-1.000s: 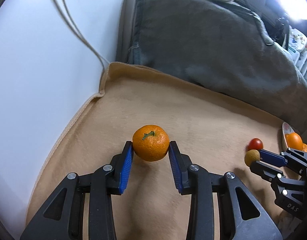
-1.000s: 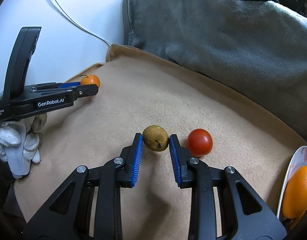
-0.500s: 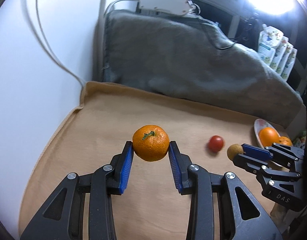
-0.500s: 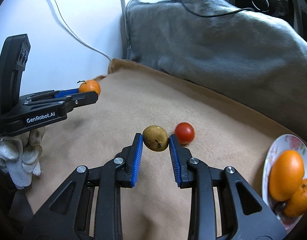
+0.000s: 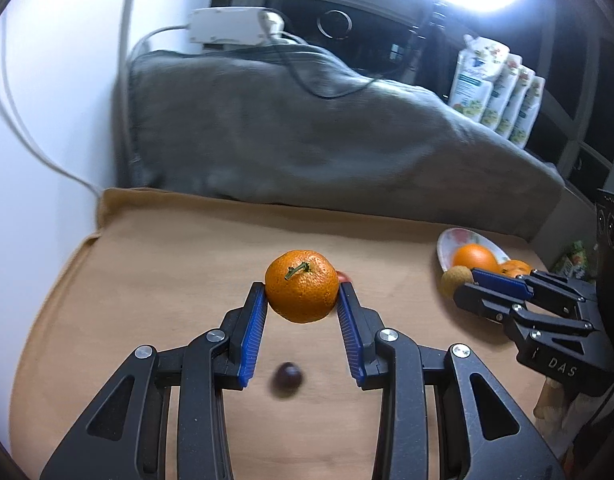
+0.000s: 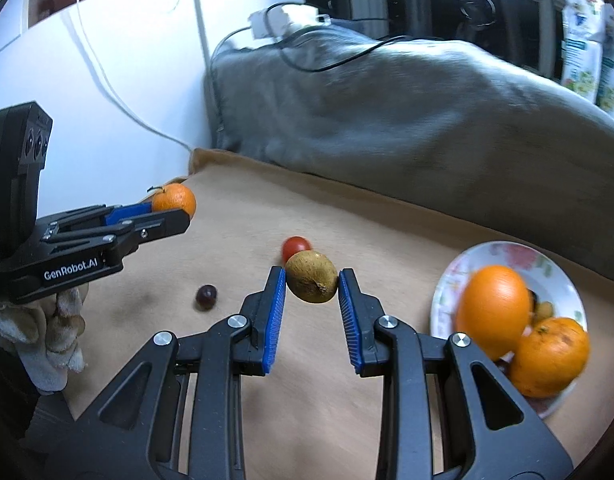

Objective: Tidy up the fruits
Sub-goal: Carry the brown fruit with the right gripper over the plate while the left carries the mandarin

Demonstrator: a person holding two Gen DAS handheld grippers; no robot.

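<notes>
My left gripper is shut on a mandarin and holds it above the tan blanket; it also shows in the right wrist view. My right gripper is shut on a small brown fruit held in the air, left of the floral plate. The plate holds an orange and a mandarin. A red tomato and a dark grape lie on the blanket. The tomato is almost hidden behind the mandarin in the left wrist view.
A grey blanket heap rises behind the tan blanket. A white wall with cables is at left. A power strip lies on the heap. Several white pouches stand at the back right.
Both grippers have lifted and pulled back with their fruits. The right gripper has moved toward the plate, which shows more fully. The dark grape has come into view.
</notes>
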